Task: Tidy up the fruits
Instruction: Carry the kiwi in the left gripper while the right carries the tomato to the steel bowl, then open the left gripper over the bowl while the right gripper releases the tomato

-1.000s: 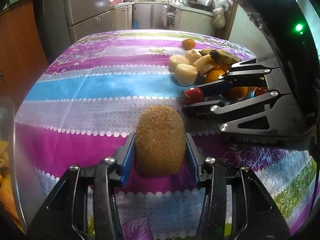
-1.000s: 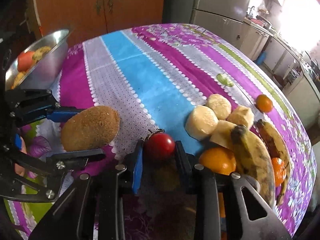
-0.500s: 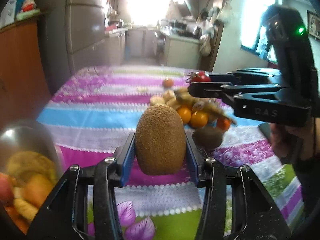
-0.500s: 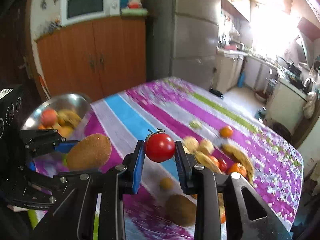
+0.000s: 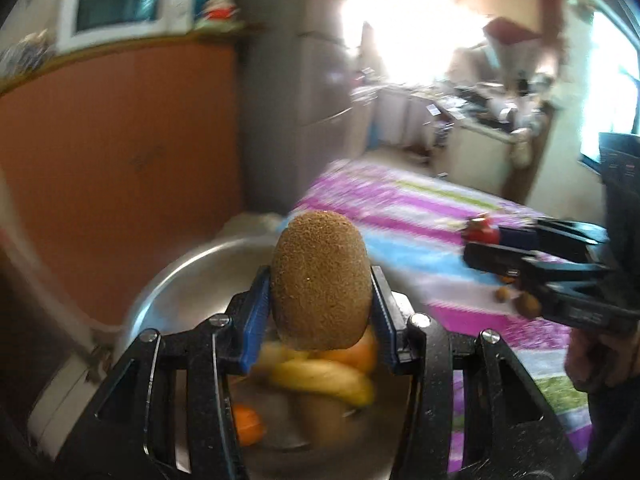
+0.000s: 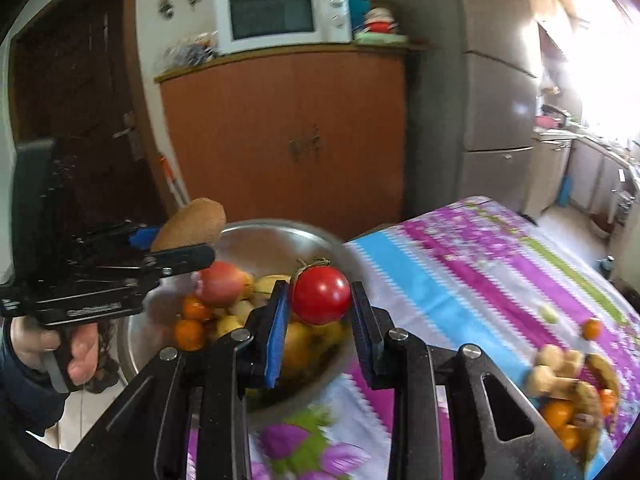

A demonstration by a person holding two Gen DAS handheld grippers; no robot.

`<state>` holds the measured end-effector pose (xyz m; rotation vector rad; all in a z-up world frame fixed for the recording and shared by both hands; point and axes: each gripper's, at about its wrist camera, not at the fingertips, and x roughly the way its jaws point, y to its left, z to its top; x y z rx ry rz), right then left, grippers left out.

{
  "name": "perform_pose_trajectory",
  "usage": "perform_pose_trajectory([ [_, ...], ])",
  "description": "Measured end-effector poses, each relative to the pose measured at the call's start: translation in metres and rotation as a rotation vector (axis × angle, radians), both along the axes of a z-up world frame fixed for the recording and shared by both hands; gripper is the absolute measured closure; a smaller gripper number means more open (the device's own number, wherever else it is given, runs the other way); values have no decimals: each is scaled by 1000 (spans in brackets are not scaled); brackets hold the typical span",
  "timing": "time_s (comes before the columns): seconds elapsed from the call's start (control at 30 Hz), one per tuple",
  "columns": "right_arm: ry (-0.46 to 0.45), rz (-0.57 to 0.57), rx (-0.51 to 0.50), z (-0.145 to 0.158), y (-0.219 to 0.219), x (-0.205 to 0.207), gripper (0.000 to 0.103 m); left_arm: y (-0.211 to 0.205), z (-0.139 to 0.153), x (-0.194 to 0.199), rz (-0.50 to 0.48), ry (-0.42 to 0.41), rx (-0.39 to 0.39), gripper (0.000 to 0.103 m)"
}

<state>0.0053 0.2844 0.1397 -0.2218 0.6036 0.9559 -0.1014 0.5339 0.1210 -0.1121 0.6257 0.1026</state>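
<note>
A: What is seen largest in the right wrist view?

B: A striped tablecloth point(image 6: 460, 276) is spread across the lower right of the frame, and a metal bowl point(image 6: 256, 240) is set at its near-left edge, in the lower centre. The bowl is filled with mixed fruit, among them oranges and a banana point(image 5: 320, 376).

A: And the loose fruit?

B: A pile of fruit point(image 6: 568, 376) is left on the cloth at the lower right edge, well apart from the bowl.

A: How is the left gripper point(image 5: 320, 292) set?

B: It is closed onto a kiwi point(image 5: 320, 280), which is held upright between the blue pads in the centre of the left wrist view, above the bowl. The handle is gripped by a hand point(image 6: 52, 348) at the lower left of the right wrist view.

A: The right gripper point(image 6: 320, 300)?

B: A tomato point(image 6: 322, 295) is clamped between its two pads at the frame's centre, over the bowl's near rim. Much of the left wrist view is blurred.
</note>
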Motion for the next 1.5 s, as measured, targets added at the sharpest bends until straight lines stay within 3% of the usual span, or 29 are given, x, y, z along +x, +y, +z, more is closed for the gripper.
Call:
perform_pose_trajectory([
  [0.27, 33, 47, -50, -35, 53, -5, 70, 15, -40, 8, 16, 114, -29, 56],
  [0.63, 67, 66, -83, -61, 63, -2, 70, 26, -38, -3, 13, 119, -29, 56],
  [1.0, 81, 64, -88, -63, 64, 0, 69, 23, -38, -1, 13, 128, -9, 56],
  [1.27, 92, 72, -87, -64, 63, 0, 65, 22, -40, 0, 12, 133, -10, 43],
  [1.33, 89, 65, -91, -64, 62, 0, 59, 24, -42, 0, 15, 137, -14, 41],
  [1.4, 91, 50, -86, -63, 59, 0, 42, 26, -45, 1, 18, 145, -25, 38],
  [1.5, 65, 38, -62, -53, 50, -4, 42, 29, -42, 0, 23, 140, -37, 31],
])
